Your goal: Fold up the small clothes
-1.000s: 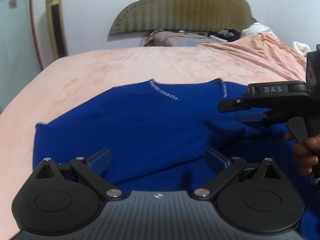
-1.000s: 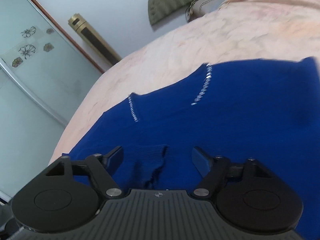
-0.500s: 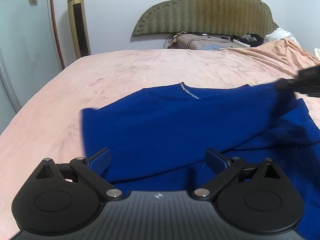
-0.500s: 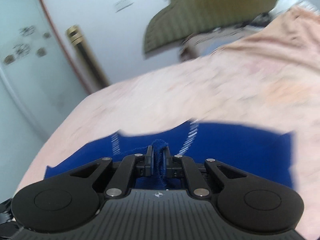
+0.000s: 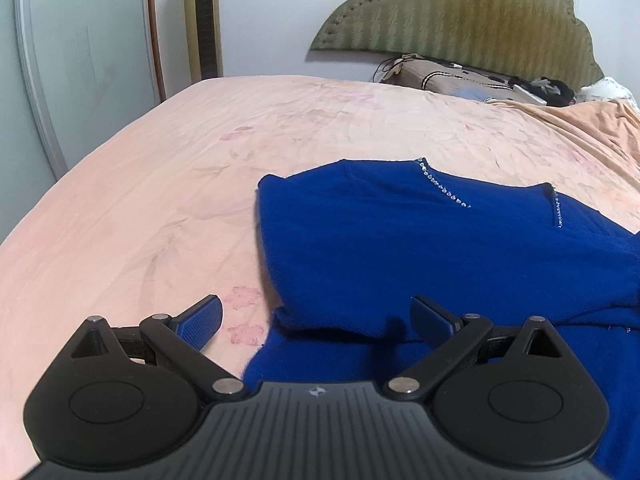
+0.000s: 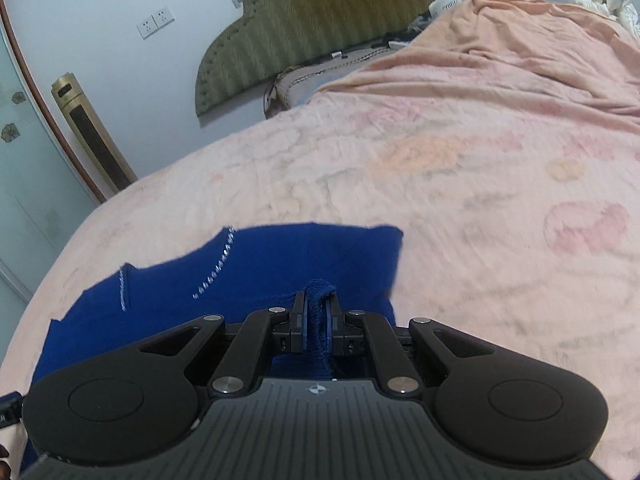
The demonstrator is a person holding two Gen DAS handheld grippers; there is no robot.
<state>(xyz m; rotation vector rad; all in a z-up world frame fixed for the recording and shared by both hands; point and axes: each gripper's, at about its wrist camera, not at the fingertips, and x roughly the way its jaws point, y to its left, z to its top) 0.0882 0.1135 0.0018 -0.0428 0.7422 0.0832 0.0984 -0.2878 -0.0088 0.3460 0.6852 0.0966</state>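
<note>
A wide bed [image 5: 160, 184] under a peach-pink floral sheet carries everything, with an olive quilted headboard [image 5: 460, 12] at its far edge and a gold tower fan [image 5: 202, 20] by the wall beyond its far left corner. The royal-blue knit sweater with a sparkly beaded neckline [image 5: 400, 248] lies toward the bed's near edge. A second ago it was spread much wider across the sheet; now one side is drawn over the body, so a straight folded edge faces the bare sheet on the left.

The right gripper [image 6: 316, 312] has just been closing, and its jaws are now clamped on a bunched ridge of the blue knit, where a second ago they stood apart around it. The left gripper [image 5: 316, 316] hovers over the sweater's near left edge with its fingers wide apart, holding nothing.

The first side fold looks under way; the pinched fabric likely needs carrying across and laying flat next.
</note>
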